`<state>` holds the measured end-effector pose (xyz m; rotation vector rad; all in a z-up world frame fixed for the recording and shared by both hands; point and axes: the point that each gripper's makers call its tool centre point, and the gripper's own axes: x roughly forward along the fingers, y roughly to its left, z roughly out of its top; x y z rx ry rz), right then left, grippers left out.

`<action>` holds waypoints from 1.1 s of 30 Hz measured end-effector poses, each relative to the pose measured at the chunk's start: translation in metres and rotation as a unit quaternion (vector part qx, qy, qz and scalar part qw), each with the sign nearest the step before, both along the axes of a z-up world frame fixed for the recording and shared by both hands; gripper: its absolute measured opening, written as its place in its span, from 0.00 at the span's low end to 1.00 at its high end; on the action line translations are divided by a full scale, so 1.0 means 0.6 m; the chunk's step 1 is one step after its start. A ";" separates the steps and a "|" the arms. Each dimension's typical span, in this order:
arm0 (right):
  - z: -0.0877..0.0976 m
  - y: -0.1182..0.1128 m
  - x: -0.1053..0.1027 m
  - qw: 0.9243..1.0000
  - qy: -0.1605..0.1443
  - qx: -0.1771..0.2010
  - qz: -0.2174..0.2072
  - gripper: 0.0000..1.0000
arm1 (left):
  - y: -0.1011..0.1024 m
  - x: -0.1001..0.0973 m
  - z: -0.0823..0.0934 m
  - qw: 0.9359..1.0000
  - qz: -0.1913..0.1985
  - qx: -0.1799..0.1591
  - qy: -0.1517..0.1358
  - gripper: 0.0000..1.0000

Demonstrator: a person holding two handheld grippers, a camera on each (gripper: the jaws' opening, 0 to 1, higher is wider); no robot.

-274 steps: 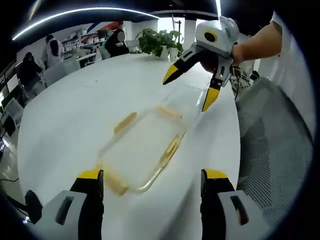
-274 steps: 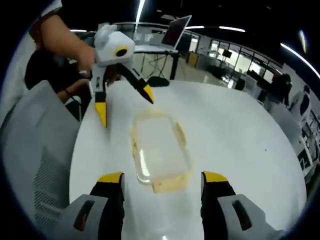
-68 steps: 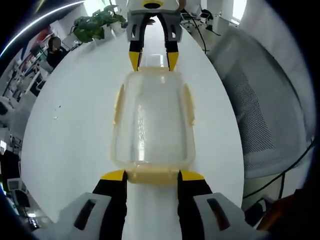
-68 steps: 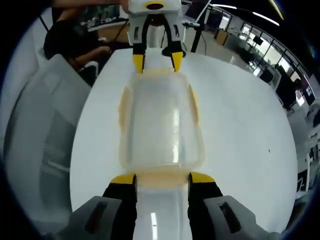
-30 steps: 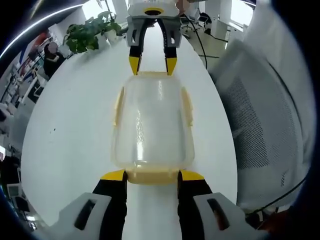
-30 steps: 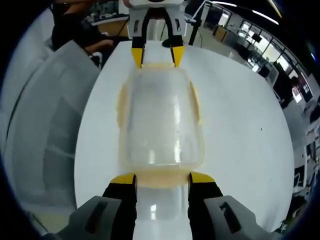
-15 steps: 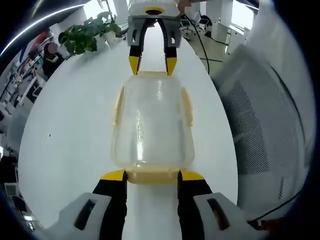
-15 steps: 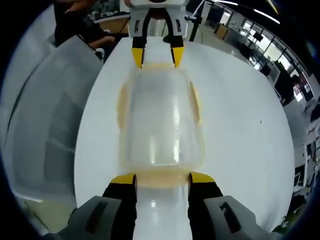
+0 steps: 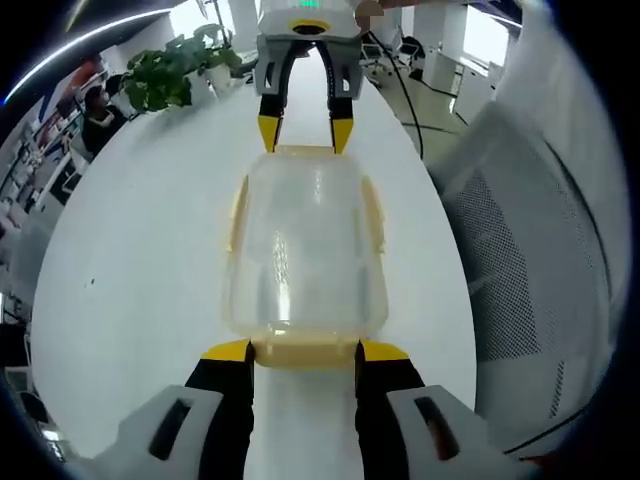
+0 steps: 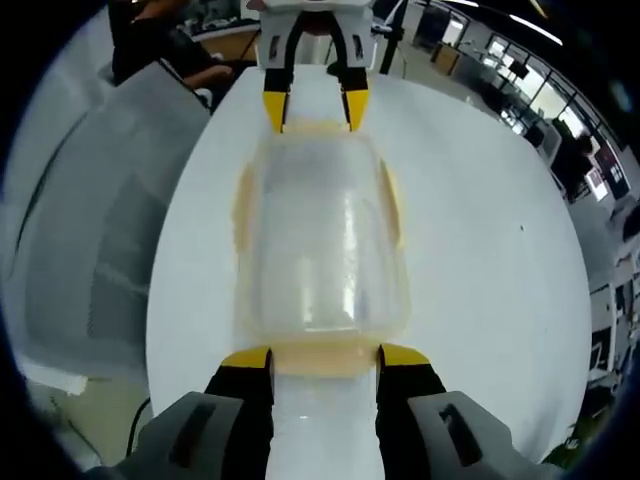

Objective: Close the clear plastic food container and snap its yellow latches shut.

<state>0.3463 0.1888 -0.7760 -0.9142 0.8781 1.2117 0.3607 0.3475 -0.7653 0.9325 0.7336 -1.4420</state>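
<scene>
The clear plastic container [image 9: 305, 250] with yellow latches lies lengthwise between my two grippers over the white table [image 9: 140, 250]. My left gripper [image 9: 305, 352] is shut on the near yellow end latch [image 9: 300, 356]. Opposite it, my right gripper [image 9: 303, 135] clasps the far end. In the right gripper view the same container [image 10: 320, 240] runs away from me; my right gripper [image 10: 325, 358] grips its near end latch [image 10: 322, 362] and the left gripper [image 10: 310, 112] holds the far end. Yellow side latches [image 9: 238, 205] [image 10: 392, 205] sit along both long sides.
A grey mesh chair [image 9: 520, 260] stands close beside the table edge, also seen in the right gripper view [image 10: 80, 230]. A potted plant [image 9: 170, 75] sits at the table's far side. People and desks are in the background.
Nine seconds ago both grippers were open and apart from the container; now each is shut on an end latch. Over the last second only the background has slid; the grips are unchanged.
</scene>
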 end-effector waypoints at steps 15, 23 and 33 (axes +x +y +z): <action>-0.007 -0.038 -0.003 1.000 0.007 -0.004 0.003 0.38 | -0.038 -0.004 -0.007 1.000 0.003 -0.006 0.007 0.38; -0.008 -0.052 -0.007 1.000 0.014 0.000 0.001 0.38 | -0.050 -0.007 -0.009 1.000 0.004 -0.006 0.010 0.38; 0.002 -0.065 -0.016 1.000 0.017 0.010 0.002 0.38 | -0.063 -0.017 0.000 1.000 0.004 -0.011 0.014 0.38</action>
